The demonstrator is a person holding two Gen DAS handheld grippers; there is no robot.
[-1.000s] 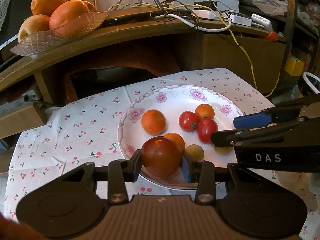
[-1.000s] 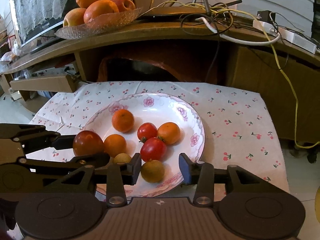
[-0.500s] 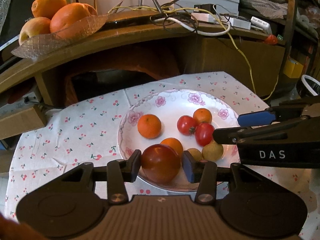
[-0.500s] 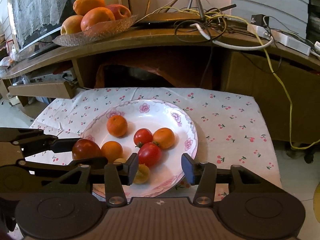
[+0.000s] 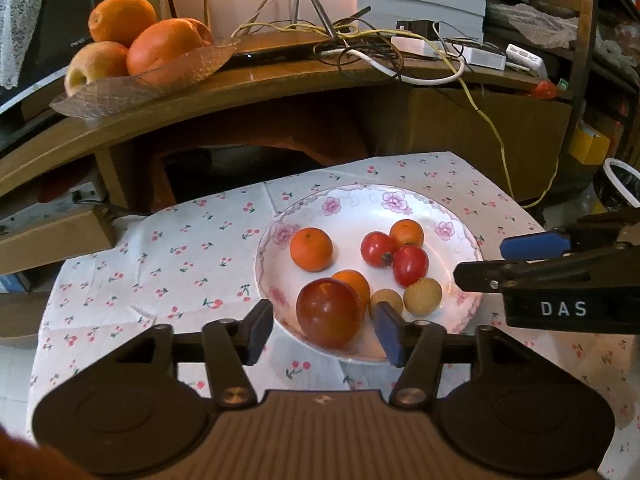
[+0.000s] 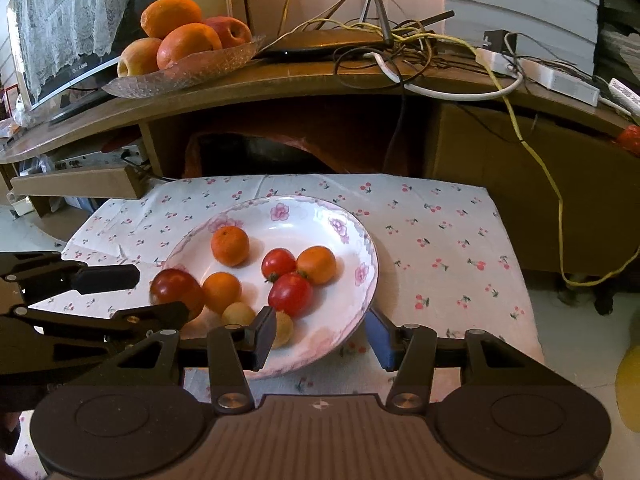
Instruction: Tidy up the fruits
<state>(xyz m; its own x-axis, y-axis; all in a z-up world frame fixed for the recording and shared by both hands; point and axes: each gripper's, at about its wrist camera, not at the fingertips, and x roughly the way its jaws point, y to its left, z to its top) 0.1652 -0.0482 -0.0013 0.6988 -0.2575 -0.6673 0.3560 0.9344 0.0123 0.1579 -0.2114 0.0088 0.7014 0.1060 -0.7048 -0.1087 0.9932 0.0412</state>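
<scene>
A white flowered plate on the cherry-print cloth holds three small oranges, two red tomatoes and two tan round fruits. A large dark red fruit rests on the plate's near rim. My left gripper is open, its fingers either side of that fruit and apart from it. My right gripper is open and empty over the plate's near edge; it also shows at the right in the left wrist view.
A glass dish with oranges and apples stands on a curved wooden shelf behind the cloth. Tangled cables and a router lie on the shelf. A wooden box sits left of the cloth.
My left gripper has opened and let go of the large red fruit, which now rests on the plate's rim. Both grippers have drawn back from the plate.
</scene>
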